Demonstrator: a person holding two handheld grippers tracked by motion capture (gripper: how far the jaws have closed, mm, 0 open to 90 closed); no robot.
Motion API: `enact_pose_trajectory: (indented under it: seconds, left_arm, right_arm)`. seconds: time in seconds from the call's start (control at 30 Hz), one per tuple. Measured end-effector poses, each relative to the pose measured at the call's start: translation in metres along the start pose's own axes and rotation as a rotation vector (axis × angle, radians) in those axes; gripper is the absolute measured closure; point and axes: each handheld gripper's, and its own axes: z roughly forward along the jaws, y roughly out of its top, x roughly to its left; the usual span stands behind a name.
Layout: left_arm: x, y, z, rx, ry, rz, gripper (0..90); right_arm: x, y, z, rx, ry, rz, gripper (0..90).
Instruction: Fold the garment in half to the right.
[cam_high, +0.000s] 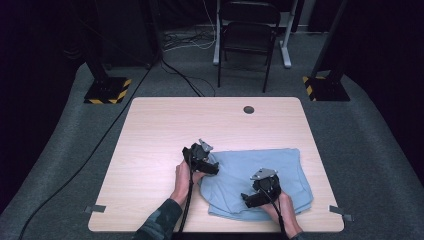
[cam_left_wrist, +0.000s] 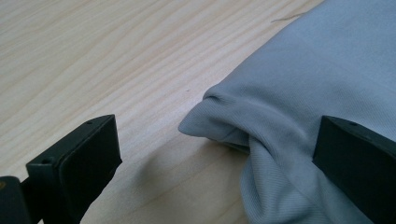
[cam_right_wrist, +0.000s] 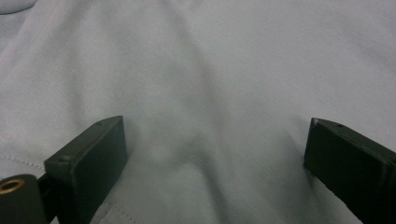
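No readable writing on the light blue garment anywhere. It lies on the near right part of the counter, folded and rumpled. The high view takes in the black folding chair beyond the counter and the hazard-striped stand bases on the floor. The left gripper view goes in close: a bunched fold at the cloth's edge sits between the spread jaws, one jaw over bare wood, the other over fabric. The left gripper is at the garment's left edge. The right gripper, jaws spread wide, is over the cloth's near part, with smooth fabric and a stitched seam between them, nothing pinched.
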Motion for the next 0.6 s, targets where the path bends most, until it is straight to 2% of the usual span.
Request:
enact_pose_trajectory:
  seconds: [0.2, 0.37, 0.4, 0.5, 0.6]
  left_arm:
    - [-0.003, 0.002, 0.002, -0.012, -0.004, 0.011, 0.0]
    - [0.004, 0.004, -0.004, -0.051, -0.063, -0.020, 0.0]
    - [0.008, 0.006, -0.007, -0.062, -0.092, -0.043, 0.0]
    - [0.011, 0.010, -0.009, -0.069, -0.125, -0.063, 0.0]
    - [0.012, 0.011, -0.009, -0.069, -0.134, -0.055, 0.0]
  right_arm:
    - [-0.005, -0.004, -0.002, 0.004, -0.003, 0.014, 4.9]
    - [-0.006, 0.000, -0.008, -0.037, 0.007, 0.035, 4.6]
    - [-0.001, 0.005, -0.013, -0.066, 0.017, 0.028, 4.3]
    - [0.011, 0.013, -0.015, -0.084, 0.052, 0.014, 4.0]
    - [0.021, 0.018, -0.014, -0.087, 0.071, -0.011, 3.7]
